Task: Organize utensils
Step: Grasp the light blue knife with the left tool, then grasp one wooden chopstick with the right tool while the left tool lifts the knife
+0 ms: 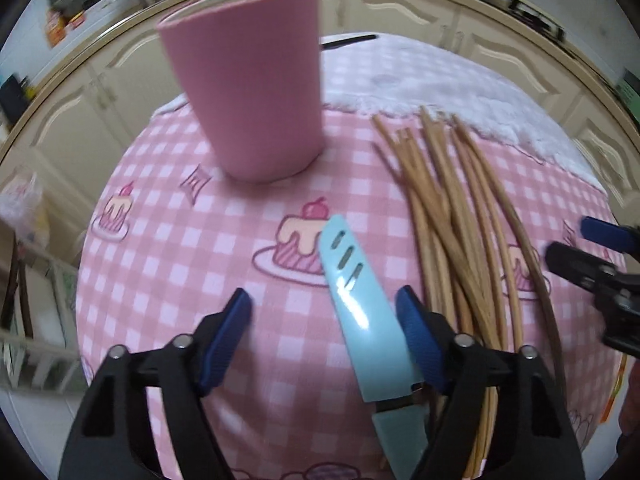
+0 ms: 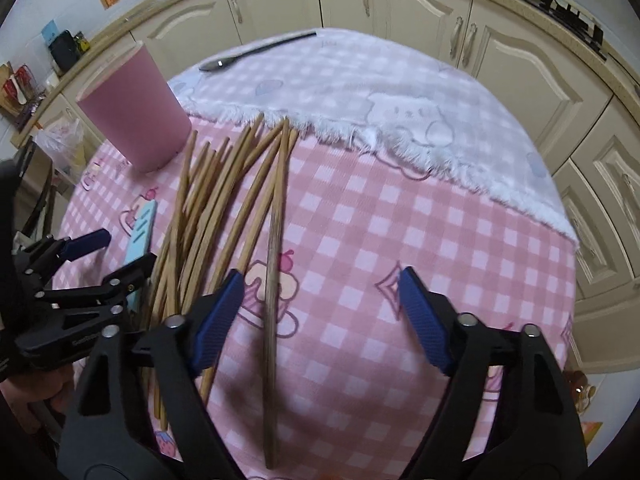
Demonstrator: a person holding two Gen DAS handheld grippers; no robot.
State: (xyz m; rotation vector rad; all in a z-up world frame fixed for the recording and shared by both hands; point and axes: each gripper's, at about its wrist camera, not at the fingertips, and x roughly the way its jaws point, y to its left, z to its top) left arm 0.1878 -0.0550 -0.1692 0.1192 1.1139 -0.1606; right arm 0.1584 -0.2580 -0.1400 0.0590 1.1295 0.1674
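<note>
a sheathed light-blue knife point(image 1: 362, 320) lies on the pink checked cloth point(image 1: 180, 264) covering the counter, between the wide-open jaws of the left gripper point(image 1: 324, 312), close to its right pad. beside it, a loose heap of wooden chopsticks point(image 2: 208, 200) fans out. the right gripper point(image 2: 320, 300) hovers with jaws wide over a single darker chopstick point(image 2: 273, 280). a pink cup point(image 1: 252, 92) stands upright beyond; a spoon point(image 2: 256, 50) rests at the far edge.

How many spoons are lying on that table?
1. The only spoon lies at the table's far edge on the white cloth, beyond the pink cup and the chopsticks. The cup's inside is not visible, so more may be hidden there.
</note>
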